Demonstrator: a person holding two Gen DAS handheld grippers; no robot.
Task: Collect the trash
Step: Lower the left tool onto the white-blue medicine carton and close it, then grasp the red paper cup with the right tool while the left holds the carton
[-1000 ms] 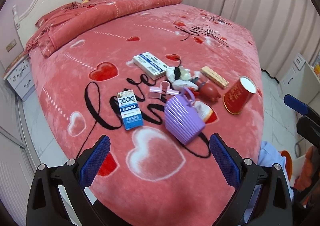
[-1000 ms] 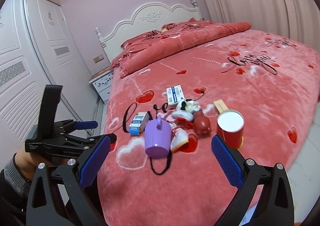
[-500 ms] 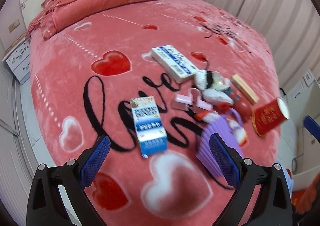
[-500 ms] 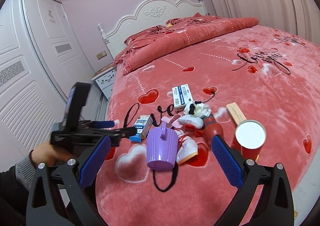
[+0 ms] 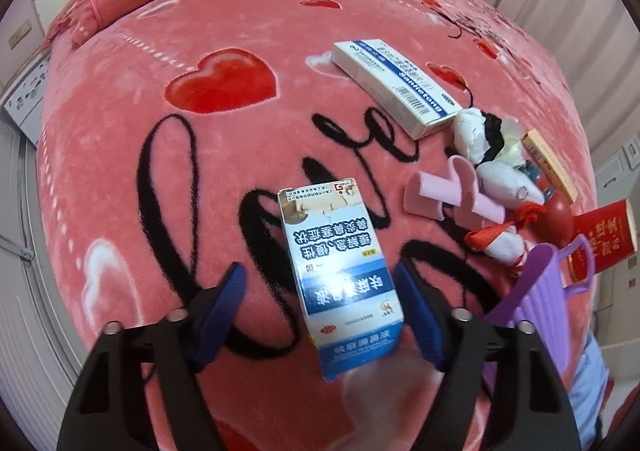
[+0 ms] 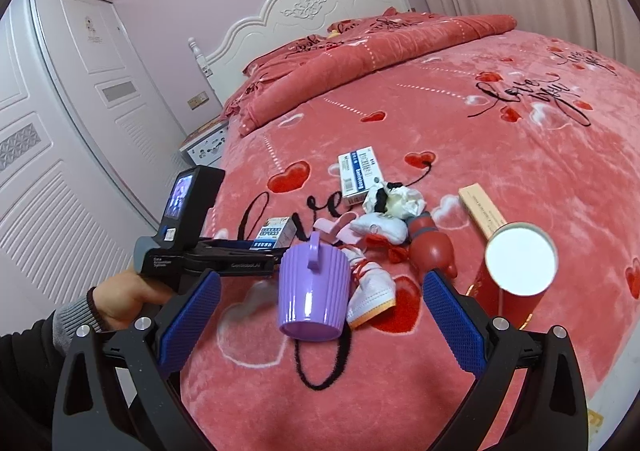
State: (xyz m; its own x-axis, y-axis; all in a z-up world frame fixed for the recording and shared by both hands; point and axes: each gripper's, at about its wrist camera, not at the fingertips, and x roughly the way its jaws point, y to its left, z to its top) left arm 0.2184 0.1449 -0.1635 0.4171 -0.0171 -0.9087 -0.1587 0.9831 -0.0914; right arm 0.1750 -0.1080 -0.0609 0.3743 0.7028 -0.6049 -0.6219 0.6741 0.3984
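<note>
Bed [image 6: 520, 179]: red heart blanket, litter piled near its foot.
Right gripper [image 6: 320, 315]: jaws wide apart, nothing between the pads, hovering near the purple basket [image 6: 312, 291], which lies tipped on its side.
Left gripper [image 5: 320, 303]: jaws closing, blue-white medicine box [image 5: 340, 275] between the pads; right pad just beside the box edge, left pad apart from it; no grip yet.
Red paper cup [image 6: 516, 275]: on its side, right of the basket.
White box [image 5: 396, 83]: flat, beyond the pile.
Crumpled tissue [image 5: 484, 139]: in the pile, beside the white box.
</note>
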